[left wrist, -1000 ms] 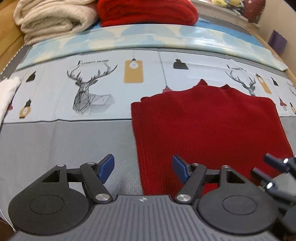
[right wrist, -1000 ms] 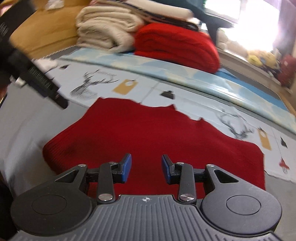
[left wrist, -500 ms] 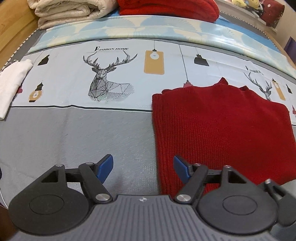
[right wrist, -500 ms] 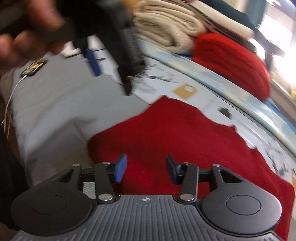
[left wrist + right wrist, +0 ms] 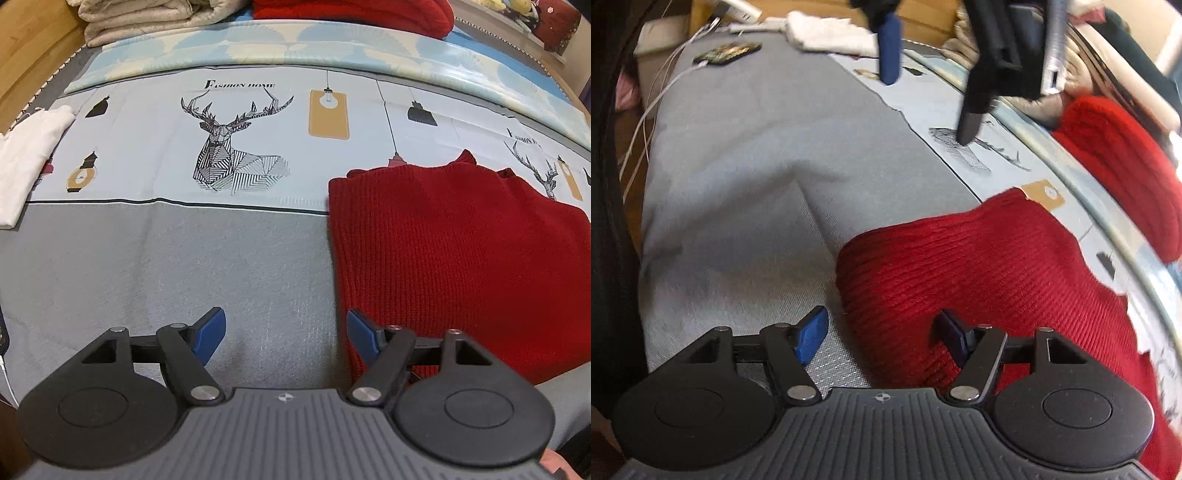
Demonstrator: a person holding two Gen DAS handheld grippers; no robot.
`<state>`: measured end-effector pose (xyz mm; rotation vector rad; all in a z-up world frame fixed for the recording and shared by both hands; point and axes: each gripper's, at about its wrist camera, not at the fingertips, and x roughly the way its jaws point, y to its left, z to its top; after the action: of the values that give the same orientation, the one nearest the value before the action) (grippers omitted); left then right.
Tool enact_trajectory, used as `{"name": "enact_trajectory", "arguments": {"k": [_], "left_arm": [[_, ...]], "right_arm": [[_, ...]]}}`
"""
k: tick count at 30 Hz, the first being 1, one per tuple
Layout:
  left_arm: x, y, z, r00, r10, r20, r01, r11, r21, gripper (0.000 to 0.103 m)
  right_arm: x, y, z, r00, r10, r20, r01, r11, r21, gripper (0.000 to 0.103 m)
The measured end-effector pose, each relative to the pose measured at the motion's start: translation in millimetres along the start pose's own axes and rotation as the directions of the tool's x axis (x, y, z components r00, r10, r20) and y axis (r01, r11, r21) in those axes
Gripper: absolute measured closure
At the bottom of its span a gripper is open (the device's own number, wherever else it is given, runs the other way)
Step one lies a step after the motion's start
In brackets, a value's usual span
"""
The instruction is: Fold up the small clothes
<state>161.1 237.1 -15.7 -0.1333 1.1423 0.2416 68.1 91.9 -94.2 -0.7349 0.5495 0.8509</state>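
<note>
Red ribbed-knit sweater [image 5: 454, 258] — folded, lying flat on the bed cover, straddling grey and printed bands

2 red knits [image 5: 454, 251], 1 white cloth [image 5: 26, 162], 1 beige blanket [image 5: 147, 14]

Printed bed sheet [image 5: 258, 147]: caption "FASHION HOME" above the geometric deer head [image 5: 232, 147]; the same caption, partly legible, above a second deer [image 5: 535, 166] at right. No other readable text.

The right gripper [image 5: 881, 332] rolled and came down to the near left corner of the red sweater [image 5: 990, 266], its jaws having just been opening, with the corner now between them.
</note>
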Motion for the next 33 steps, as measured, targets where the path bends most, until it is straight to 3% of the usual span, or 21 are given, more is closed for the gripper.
{"name": "enact_trajectory", "arguments": {"k": [1, 4, 8, 10, 16, 17, 23, 27, 30, 33], "left_arm": [[0.8, -0.1, 0.2, 1.0, -0.003, -0.003, 0.003, 1.0, -0.001, 0.026], [3.8, -1.5, 1.2, 0.999, -0.028, -0.016, 0.028, 1.0, -0.015, 0.025], [11.4, -3.2, 2.9, 0.991, -0.118, -0.057, 0.113, 0.991, -0.074, 0.017], [16.7, -7.1, 4.1, 0.982, -0.171, -0.083, 0.162, 0.981, -0.107, 0.016], [30.2, -17.0, 13.7, 0.929, -0.358, -0.096, 0.326, 0.912, -0.248, 0.008], [33.4, -20.0, 15.4, 0.921, -0.376, -0.099, 0.339, 0.902, -0.268, 0.003], [51.4, -44.1, 26.2, 0.885, -0.453, -0.105, 0.392, 0.848, -0.355, 0.002], [65.7, -63.6, 33.4, 0.869, -0.479, -0.12, 0.404, 0.829, -0.388, 0.003], [73.7, -75.2, 37.4, 0.872, -0.472, -0.131, 0.397, 0.837, -0.376, 0.01], [76.2, -79.9, 38.3, 0.897, -0.417, -0.142, 0.352, 0.872, -0.339, 0.042]], "right_arm": [[1.7, 2.0, 0.0, 1.0, -0.01, -0.002, 0.01, 1.0, -0.013, 0.035], [2.3, 0.6, 0.8, 0.999, -0.043, 0.001, 0.043, 0.999, -0.005, 0.051], [-10.8, -15.9, 2.2, 0.999, -0.005, 0.038, 0.002, 0.997, 0.071, 0.079], [-24.2, -25.5, 4.7, 0.997, -0.014, 0.077, 0.005, 0.994, 0.113, 0.084], [-69.9, -69.0, -0.9, 0.983, -0.053, 0.174, -0.004, 0.949, 0.314, 0.087], [-77.5, -73.4, -4.2, 0.98, -0.064, 0.187, -0.001, 0.944, 0.329, 0.087], [-114.2, -90.6, -27.5, 0.968, -0.105, 0.227, 0.013, 0.928, 0.372, 0.088], [-133.0, -101.2, -37.9, 0.962, -0.111, 0.249, 0.001, 0.914, 0.405, 0.088], [-141.1, -104.4, -46.5, 0.961, -0.101, 0.259, -0.01, 0.918, 0.396, 0.088], [-143.7, -100.9, -50.7, 0.962, -0.08, 0.259, -0.025, 0.925, 0.38, 0.088]]}}
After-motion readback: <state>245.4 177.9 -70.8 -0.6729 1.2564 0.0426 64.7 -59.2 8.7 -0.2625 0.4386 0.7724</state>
